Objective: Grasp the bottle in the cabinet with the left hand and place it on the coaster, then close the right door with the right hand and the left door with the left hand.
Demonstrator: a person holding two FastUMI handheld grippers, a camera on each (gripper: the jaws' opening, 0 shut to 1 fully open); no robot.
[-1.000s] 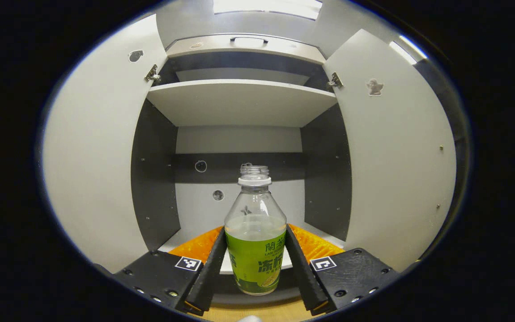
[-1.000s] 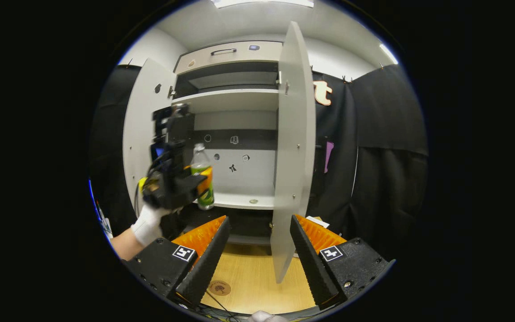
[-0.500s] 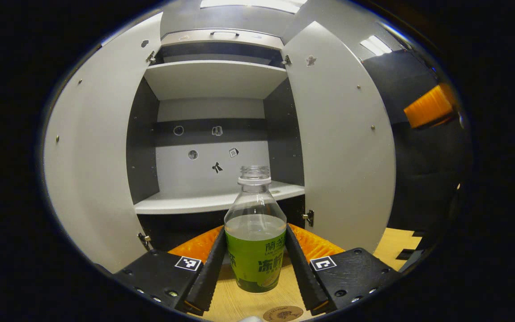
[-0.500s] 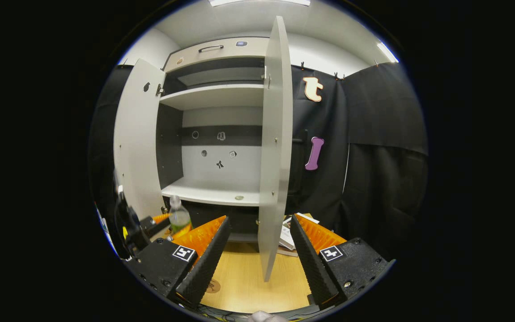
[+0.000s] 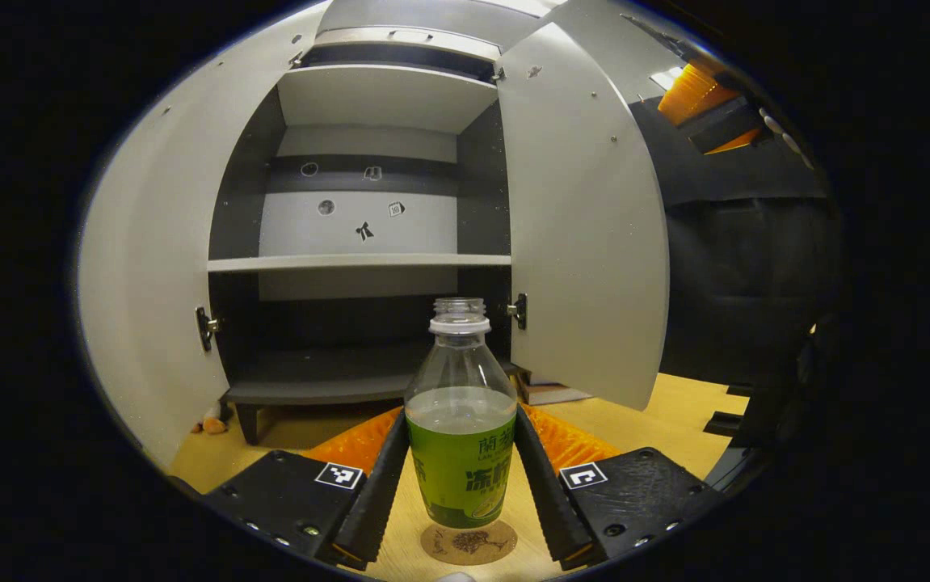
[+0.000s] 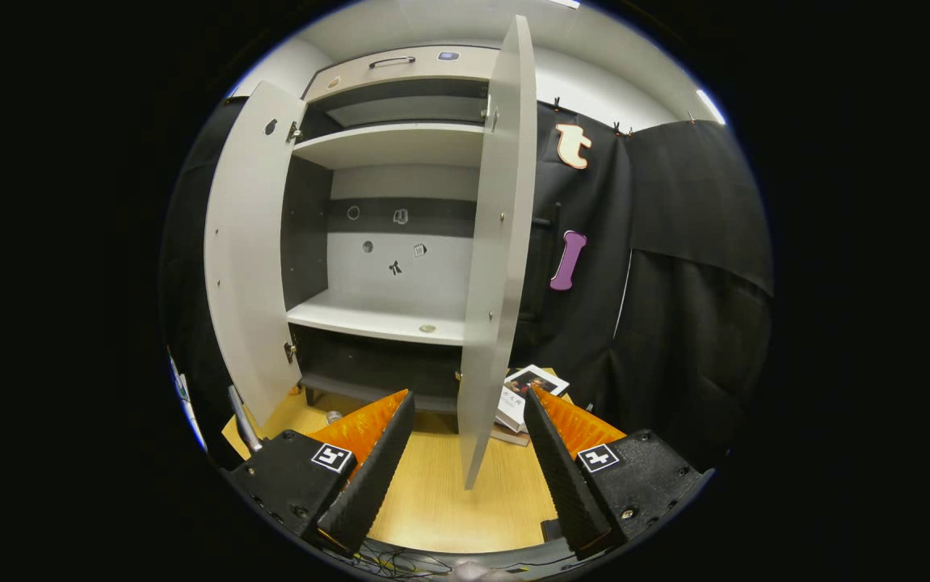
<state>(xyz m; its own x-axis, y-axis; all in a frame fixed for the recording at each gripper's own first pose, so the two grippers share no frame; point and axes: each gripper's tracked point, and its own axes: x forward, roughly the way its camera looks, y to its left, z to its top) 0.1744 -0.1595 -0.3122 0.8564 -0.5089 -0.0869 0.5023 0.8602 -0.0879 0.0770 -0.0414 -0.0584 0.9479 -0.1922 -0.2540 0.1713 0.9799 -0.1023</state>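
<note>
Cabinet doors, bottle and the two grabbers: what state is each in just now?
Left door: open.
Right door: open.
Bottle: upright, uncapped, partly filled, over the coaster.
Left gripper: jaws shut on the bottle.
Right gripper: jaws open, holding nothing.
Drawer above: closed.

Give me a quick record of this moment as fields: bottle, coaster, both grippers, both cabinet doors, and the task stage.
bottle: uncapped, partly filled, green label, upright between the left gripper's fingers
coaster: round, brown, on the wooden floor right under the bottle; contact cannot be told
left gripper: shut on the bottle
right gripper: open, holding nothing, facing the right door's edge
right door: open
left door: open
shelf: bottle gone from it, a small round thing lies on it
stage: bottle at the coaster, not released; doors not yet closed
</note>
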